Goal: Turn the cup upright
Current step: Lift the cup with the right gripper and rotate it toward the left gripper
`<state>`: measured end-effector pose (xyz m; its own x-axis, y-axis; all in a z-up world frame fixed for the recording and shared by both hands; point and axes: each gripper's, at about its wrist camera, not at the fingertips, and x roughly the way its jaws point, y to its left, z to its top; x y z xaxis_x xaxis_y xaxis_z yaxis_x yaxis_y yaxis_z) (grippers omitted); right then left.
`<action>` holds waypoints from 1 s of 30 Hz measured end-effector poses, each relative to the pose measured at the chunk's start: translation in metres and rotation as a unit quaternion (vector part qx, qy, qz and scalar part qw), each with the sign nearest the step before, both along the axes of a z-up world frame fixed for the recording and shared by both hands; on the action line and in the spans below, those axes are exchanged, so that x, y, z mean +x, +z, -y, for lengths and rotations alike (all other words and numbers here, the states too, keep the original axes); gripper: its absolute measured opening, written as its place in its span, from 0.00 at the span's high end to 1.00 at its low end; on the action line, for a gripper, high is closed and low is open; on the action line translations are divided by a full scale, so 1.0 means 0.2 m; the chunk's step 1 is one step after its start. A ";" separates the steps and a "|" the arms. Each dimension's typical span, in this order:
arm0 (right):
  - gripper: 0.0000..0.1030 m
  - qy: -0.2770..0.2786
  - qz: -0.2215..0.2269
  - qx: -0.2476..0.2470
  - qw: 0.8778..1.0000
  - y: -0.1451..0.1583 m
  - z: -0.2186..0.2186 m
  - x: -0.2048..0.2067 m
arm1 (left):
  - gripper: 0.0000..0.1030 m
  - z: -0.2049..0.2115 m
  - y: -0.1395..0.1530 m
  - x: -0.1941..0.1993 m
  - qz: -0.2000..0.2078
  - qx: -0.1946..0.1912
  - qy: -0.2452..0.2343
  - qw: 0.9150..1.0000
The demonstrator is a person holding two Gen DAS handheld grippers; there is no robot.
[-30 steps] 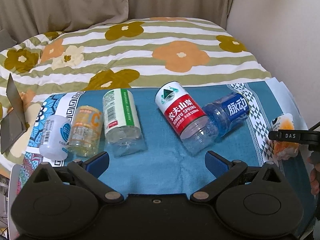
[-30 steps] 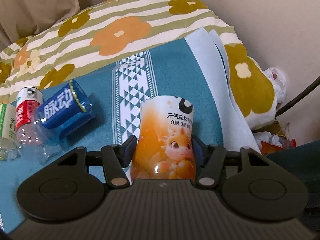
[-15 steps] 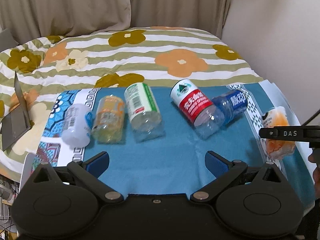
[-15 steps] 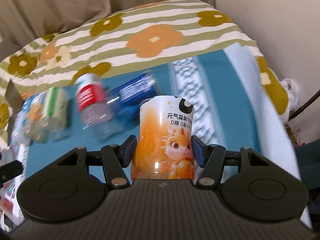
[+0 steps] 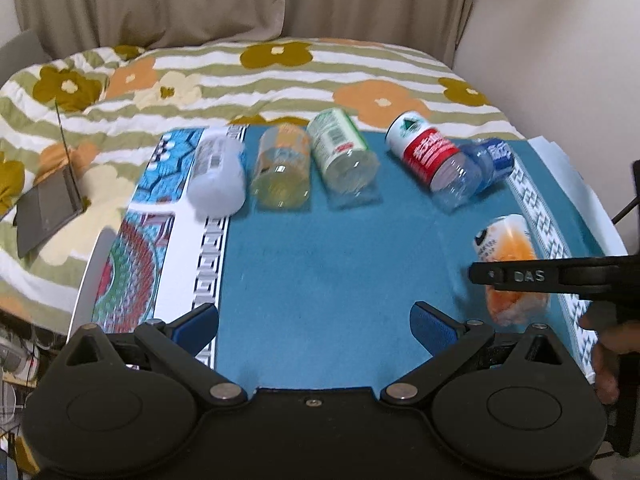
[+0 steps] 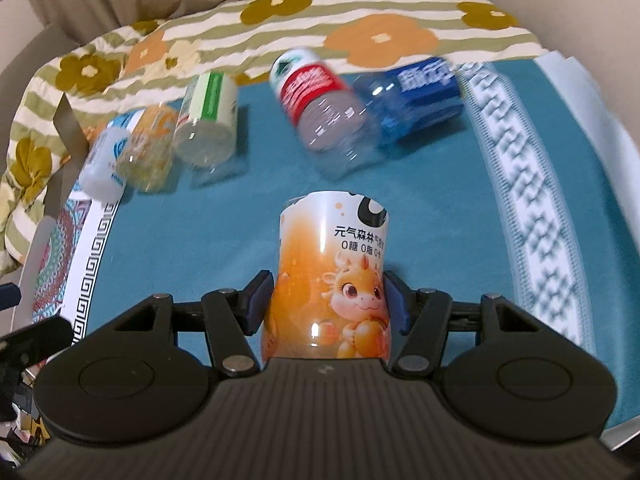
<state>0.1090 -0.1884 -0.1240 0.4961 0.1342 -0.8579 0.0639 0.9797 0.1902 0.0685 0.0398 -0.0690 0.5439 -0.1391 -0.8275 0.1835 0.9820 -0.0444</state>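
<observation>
The orange cup with a cartoon dragon (image 6: pixel 332 280) is clamped between my right gripper's blue pads (image 6: pixel 326 306) and held above the teal cloth (image 6: pixel 200 240). In the left wrist view the same cup (image 5: pixel 506 248) hangs at the right with the right gripper's black finger (image 5: pixel 560 276) across it. My left gripper (image 5: pixel 314 326) is open and empty, low over the cloth's near edge. Several other cut bottle cups lie on their sides in a row at the far side: white (image 5: pixel 216 180), yellow (image 5: pixel 282 172), green-labelled (image 5: pixel 342 156), red-labelled (image 5: pixel 434 160), blue (image 5: pixel 490 164).
The cloth lies on a bed with a flowered striped quilt (image 5: pixel 280 76). A grey laptop-like object (image 5: pixel 48 200) sits at the left. A wall (image 5: pixel 560 40) runs along the right and curtains (image 5: pixel 240 0) hang behind. The cloth's patterned border (image 5: pixel 132 272) is at the left.
My right gripper has swung left with the orange cup, so the row of cups now lies ahead of it. My left gripper has pulled back and up, showing more of the bed.
</observation>
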 end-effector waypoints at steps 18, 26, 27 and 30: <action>0.04 -0.001 -0.004 -0.019 1.000 -0.10 -0.09 0.02 | 0.00 -0.06 -0.05 0.00 -0.008 -0.006 -0.013 1.000; 0.04 -0.007 -0.005 -0.017 1.000 -0.08 -0.08 0.01 | 0.00 -0.07 -0.03 0.01 0.003 -0.011 -0.017 1.000; 0.04 -0.006 -0.003 -0.017 1.000 -0.07 -0.08 0.00 | 0.00 -0.07 -0.03 0.00 0.006 -0.013 -0.019 1.000; 0.00 -0.004 -0.003 -0.018 1.000 -0.02 -0.09 -0.02 | 0.00 -0.07 -0.02 0.01 0.008 -0.021 -0.023 0.999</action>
<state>0.1042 -0.1709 -0.1289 0.4919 0.0985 -0.8651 0.0736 0.9853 0.1540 0.0702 0.0533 -0.0723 0.5492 -0.1992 -0.8116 0.2291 0.9699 -0.0830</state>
